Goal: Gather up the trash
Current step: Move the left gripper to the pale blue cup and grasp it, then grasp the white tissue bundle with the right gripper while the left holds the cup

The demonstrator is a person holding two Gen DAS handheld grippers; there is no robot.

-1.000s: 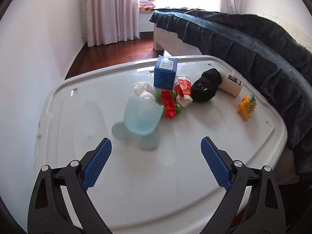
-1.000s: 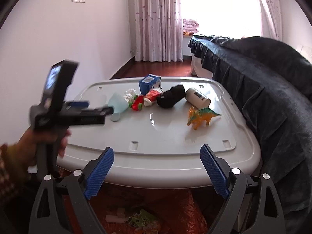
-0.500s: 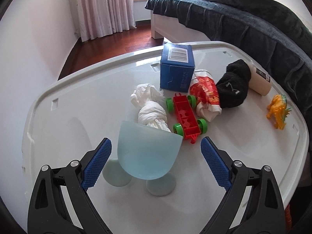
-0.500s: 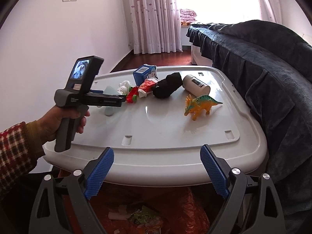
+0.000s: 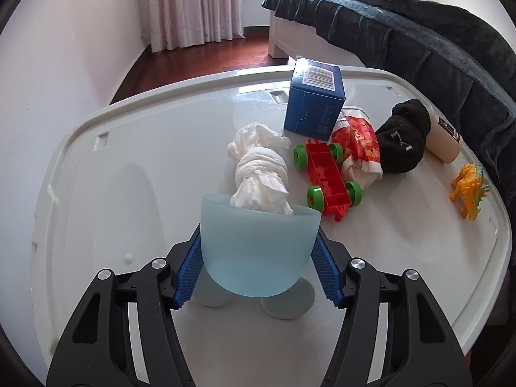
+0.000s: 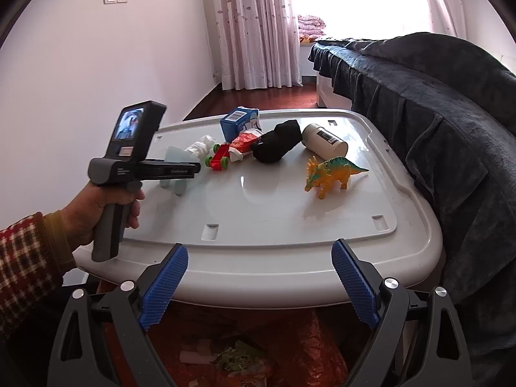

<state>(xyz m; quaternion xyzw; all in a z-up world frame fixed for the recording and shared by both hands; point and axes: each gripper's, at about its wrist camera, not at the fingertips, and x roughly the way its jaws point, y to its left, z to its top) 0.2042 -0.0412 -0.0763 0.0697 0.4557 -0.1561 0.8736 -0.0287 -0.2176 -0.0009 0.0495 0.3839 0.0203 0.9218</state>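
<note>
The left wrist view looks steeply down, close over the white table (image 5: pixel 96 193); the right wrist view faces it from beyond the near edge, sharing its clutter.

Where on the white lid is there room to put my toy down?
Bare lid runs along the near edge, in front of the dinosaur, and down the left side by the wall. It is crowded at the far side, from the tissue and toy car to the bottle.
</note>
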